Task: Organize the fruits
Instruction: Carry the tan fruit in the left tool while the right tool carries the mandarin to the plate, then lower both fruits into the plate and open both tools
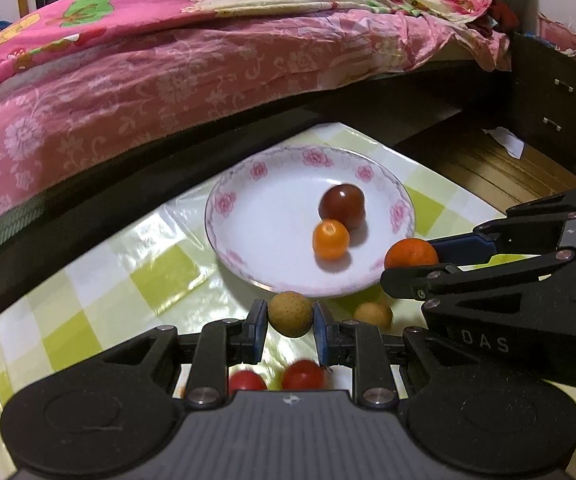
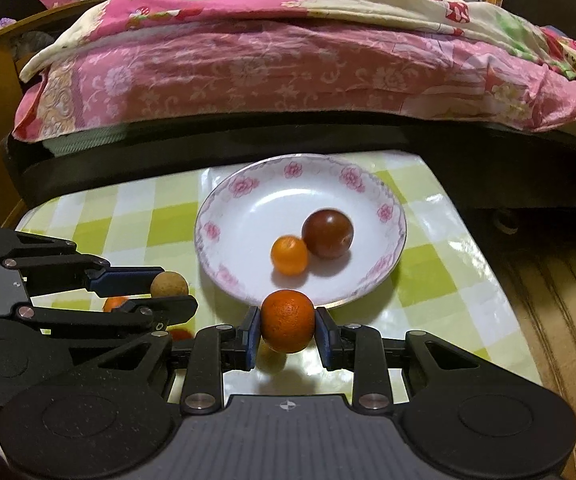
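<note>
A white plate [image 1: 247, 216] [image 2: 239, 216] with a pink flower rim lies on the checked table and holds a dark red tomato [image 1: 342, 205] [image 2: 328, 233] and a small orange kumquat [image 1: 330, 239] [image 2: 289, 255]. My left gripper [image 1: 290, 316] [image 2: 169, 290] is shut on a tan longan [image 1: 290, 313] [image 2: 169, 284] just before the plate's near rim. My right gripper [image 2: 287, 322] [image 1: 410, 260] is shut on an orange mandarin [image 2: 288, 321] [image 1: 411, 254] at the plate's near edge. The two grippers hang side by side, above the table.
Loose on the green and white tablecloth [image 1: 99, 280] lie another longan [image 1: 372, 313], two red tomatoes [image 1: 303, 374] and an orange fruit [image 2: 115, 303]. A bed with pink bedding [image 1: 167, 64] stands right behind the table. Wooden floor [image 1: 488, 168] and a dark cabinet are to the right.
</note>
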Demonstrator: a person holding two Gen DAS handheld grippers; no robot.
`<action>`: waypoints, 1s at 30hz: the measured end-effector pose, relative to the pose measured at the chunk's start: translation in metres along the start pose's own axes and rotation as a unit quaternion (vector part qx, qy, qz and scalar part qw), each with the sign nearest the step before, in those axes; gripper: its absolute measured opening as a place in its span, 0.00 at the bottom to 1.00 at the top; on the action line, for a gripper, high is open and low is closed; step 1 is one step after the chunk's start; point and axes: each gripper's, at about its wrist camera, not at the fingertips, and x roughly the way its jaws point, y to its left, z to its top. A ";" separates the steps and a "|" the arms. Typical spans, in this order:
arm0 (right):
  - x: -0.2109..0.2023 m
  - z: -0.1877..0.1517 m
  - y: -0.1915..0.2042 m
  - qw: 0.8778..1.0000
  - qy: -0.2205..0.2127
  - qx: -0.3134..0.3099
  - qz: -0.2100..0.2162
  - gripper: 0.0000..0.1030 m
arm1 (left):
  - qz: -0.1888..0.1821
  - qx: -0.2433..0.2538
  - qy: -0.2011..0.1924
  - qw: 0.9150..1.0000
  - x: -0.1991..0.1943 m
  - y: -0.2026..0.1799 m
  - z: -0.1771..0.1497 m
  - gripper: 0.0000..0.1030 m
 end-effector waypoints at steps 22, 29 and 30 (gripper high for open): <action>0.032 0.017 -0.018 1.000 -0.001 0.013 -0.013 0.25 | 0.010 0.012 0.002 1.000 0.037 0.002 0.020 0.31; 0.037 0.018 -0.021 1.000 -0.002 0.013 -0.015 0.25 | 0.013 0.017 0.001 1.000 0.044 0.001 0.021 0.31; 0.038 0.018 -0.022 1.000 -0.002 0.013 -0.015 0.25 | 0.014 0.017 0.001 1.000 0.045 0.000 0.021 0.31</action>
